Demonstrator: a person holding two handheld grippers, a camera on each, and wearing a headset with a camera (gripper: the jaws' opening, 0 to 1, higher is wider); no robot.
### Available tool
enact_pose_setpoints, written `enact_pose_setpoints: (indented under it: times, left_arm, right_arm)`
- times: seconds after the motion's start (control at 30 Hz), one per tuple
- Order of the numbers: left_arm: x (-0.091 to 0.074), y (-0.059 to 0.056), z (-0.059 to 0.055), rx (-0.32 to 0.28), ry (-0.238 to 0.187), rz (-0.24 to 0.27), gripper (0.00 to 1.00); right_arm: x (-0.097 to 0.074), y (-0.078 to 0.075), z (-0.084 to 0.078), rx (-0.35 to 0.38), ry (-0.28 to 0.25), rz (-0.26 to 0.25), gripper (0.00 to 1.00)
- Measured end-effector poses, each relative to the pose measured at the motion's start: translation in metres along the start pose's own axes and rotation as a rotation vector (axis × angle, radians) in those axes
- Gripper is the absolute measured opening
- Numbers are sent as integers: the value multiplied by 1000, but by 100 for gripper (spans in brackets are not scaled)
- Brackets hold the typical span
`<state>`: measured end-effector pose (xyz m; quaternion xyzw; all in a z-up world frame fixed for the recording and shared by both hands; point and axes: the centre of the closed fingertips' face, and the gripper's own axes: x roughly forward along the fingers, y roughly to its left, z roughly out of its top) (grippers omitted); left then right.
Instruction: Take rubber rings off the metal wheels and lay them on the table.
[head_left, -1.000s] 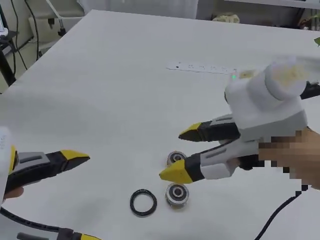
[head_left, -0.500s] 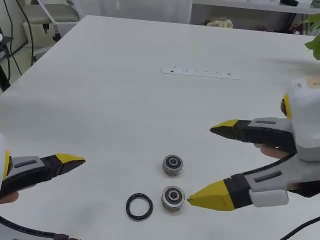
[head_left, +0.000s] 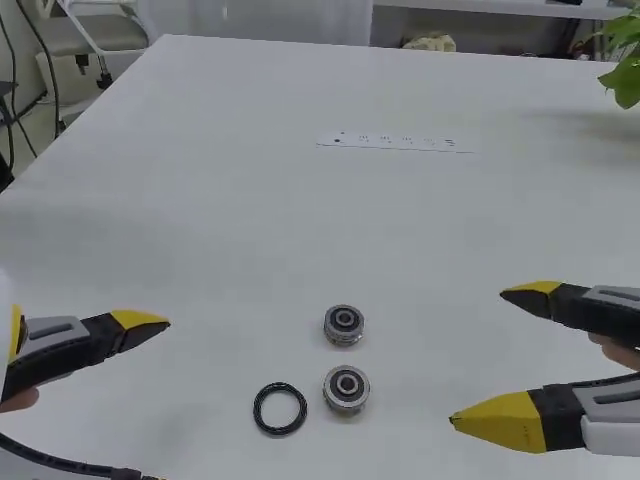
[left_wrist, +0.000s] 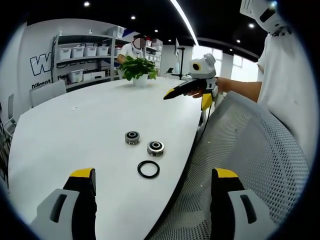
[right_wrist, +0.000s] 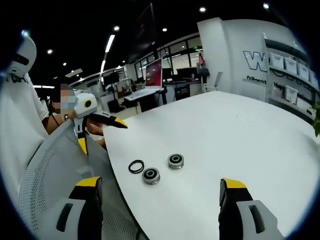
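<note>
Two small metal wheels lie flat on the white table, one farther and one nearer. A loose black rubber ring lies just left of the nearer wheel. My left gripper is open at the table's left front, well clear of the ring. My right gripper is open to the right of the wheels and holds nothing. In the left gripper view the ring and the wheels lie ahead between the open jaws. The right gripper view has the wheels and ring ahead of it.
A white power strip lies across the middle of the table. A potted plant stands at the far right. A mesh chair back sits against the table's near edge, close to the ring.
My right gripper has drawn back to the right and nearer to me, off the wheels. It stays open. The left gripper, wheels and ring have stayed put.
</note>
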<state>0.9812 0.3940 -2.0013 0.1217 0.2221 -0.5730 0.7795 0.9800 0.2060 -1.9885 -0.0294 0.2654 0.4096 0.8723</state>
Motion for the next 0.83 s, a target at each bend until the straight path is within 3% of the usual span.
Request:
enact_pose_setpoints:
  times: [0.2, 0.43, 0.83]
  left_arm:
    - [0, 0, 0, -5, -3, 0, 94]
    - [1, -5, 0, -11, -5, -25, 97]
    - [-1, -7, 1, -5, -16, -27, 99]
  right_arm:
    - [-3, -1, -27, 42, 52, -34, 99]
    - [-2, 3, -44, 61, 97, -51, 99]
    - [-1, 8, -55, 59, 147, -73, 96]
